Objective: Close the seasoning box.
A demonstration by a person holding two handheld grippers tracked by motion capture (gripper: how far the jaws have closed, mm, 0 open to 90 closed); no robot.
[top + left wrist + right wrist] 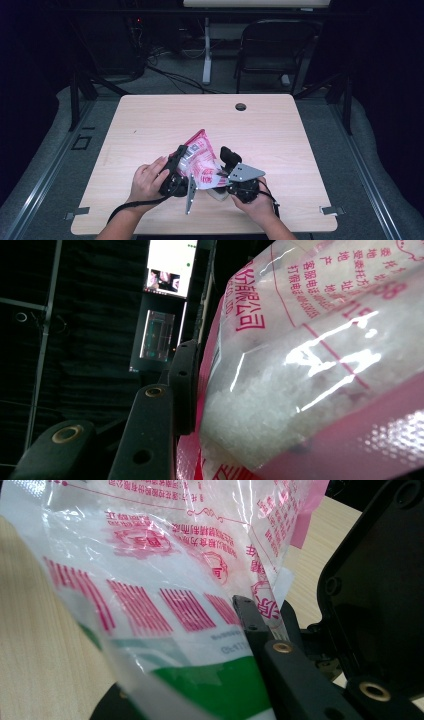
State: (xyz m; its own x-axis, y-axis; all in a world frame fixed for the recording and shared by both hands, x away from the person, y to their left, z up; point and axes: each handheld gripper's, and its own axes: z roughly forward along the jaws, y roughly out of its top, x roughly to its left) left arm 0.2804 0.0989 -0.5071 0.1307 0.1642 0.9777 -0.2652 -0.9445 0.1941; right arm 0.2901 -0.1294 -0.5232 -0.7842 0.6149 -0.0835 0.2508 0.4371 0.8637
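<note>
The bag of white granules (200,162), a clear pouch printed in pink with a green band at one end, is held up off the table (150,125) near its front edge, tilted so that one pink corner points up and away from the person. Both claws share the load: the left claw (179,156) is clamped on the bag's left edge, one black jaw lying flat against the film in the left gripper view, where the granules (250,415) have slumped into the lower part of the pouch. The right claw (224,167) is pinched almost fully together on thin film at the bag's lower right, near the green band (215,680). Judging by this two-sided hold, the grip keeps the loose contents settled and the pouch steady for handling.
</note>
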